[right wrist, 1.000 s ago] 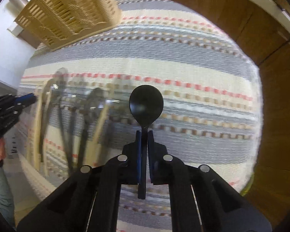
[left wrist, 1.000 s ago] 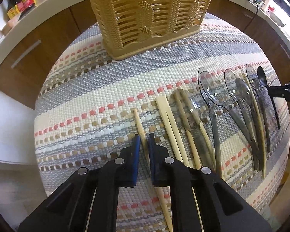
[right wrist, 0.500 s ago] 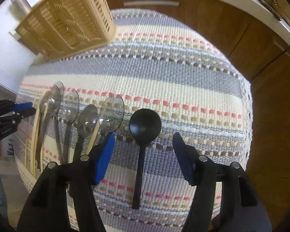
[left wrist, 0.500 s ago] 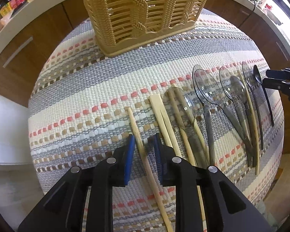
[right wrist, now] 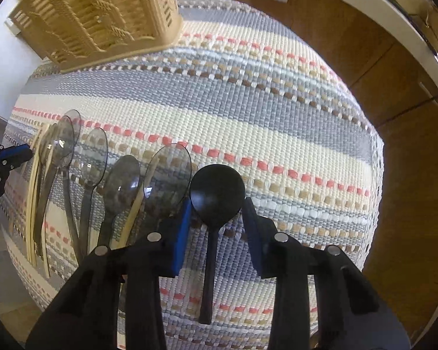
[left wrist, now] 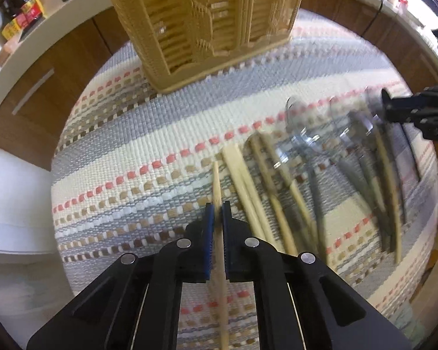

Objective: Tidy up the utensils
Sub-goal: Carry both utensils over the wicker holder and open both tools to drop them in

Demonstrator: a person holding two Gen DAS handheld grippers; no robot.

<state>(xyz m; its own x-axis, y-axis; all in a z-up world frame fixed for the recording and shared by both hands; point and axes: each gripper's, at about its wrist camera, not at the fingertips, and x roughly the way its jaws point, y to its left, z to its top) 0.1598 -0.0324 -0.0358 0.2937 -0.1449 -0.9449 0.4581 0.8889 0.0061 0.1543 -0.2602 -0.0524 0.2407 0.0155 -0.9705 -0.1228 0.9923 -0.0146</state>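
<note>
My left gripper (left wrist: 218,211) is shut on a wooden chopstick (left wrist: 217,180) and holds it over the striped mat (left wrist: 149,151). More chopsticks (left wrist: 242,180) and several clear grey spoons (left wrist: 303,137) lie to its right, blurred. A tan wicker basket (left wrist: 207,17) stands at the far side. My right gripper (right wrist: 216,218) is open, its jaws on either side of a black spoon (right wrist: 216,192) that lies on the mat (right wrist: 277,116). Clear spoons (right wrist: 168,175) lie to its left. The basket also shows in the right wrist view (right wrist: 96,14).
Brown cabinets (left wrist: 43,78) and a white counter edge (left wrist: 38,38) ring the table, with bottles (left wrist: 23,11) at the far left. The right gripper shows at the right edge of the left wrist view (left wrist: 417,110).
My left gripper opened, then shut on the chopstick and lifted it. My right gripper let go of the black spoon, which now lies on the mat between its open jaws.
</note>
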